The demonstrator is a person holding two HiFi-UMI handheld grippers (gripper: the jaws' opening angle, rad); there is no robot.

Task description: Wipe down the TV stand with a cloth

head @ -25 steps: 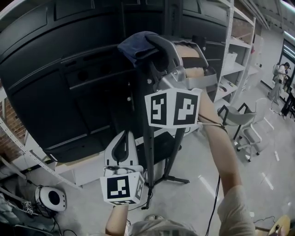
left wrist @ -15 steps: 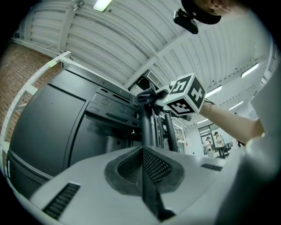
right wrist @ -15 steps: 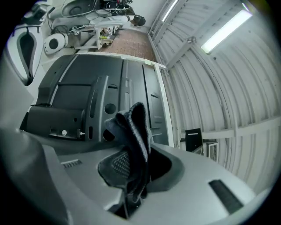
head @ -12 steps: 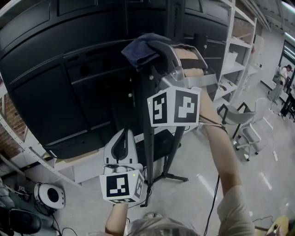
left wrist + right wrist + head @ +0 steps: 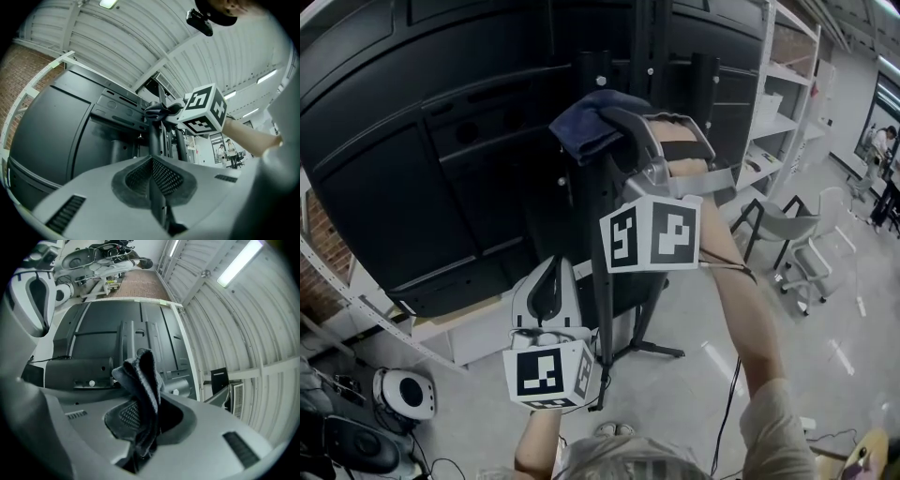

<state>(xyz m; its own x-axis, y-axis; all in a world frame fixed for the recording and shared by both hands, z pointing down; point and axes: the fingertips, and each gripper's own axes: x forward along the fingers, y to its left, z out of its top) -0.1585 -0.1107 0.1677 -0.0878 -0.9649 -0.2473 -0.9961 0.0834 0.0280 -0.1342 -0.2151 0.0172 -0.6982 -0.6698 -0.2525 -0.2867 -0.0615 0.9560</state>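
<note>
My right gripper (image 5: 617, 120) is raised and shut on a dark blue cloth (image 5: 592, 124), which it presses against the black upright post of the TV stand (image 5: 602, 244). In the right gripper view the cloth (image 5: 143, 378) bunches up between the jaws of the right gripper (image 5: 143, 416). My left gripper (image 5: 547, 292) hangs lower, left of the post, shut with nothing in it. In the left gripper view, beyond the closed left gripper (image 5: 153, 164), the post (image 5: 153, 136) rises to the cloth (image 5: 159, 110).
The large black back of the TV (image 5: 412, 141) fills the upper left. The stand's legs (image 5: 652, 352) spread on the floor. White shelving (image 5: 787, 94) and chairs (image 5: 792, 239) stand at right. A round white device (image 5: 403, 398) and cables lie lower left. A person (image 5: 886, 141) is far right.
The right gripper and cloth sit a little lower on the post, so more of the post shows above them. The left gripper has hardly moved.
</note>
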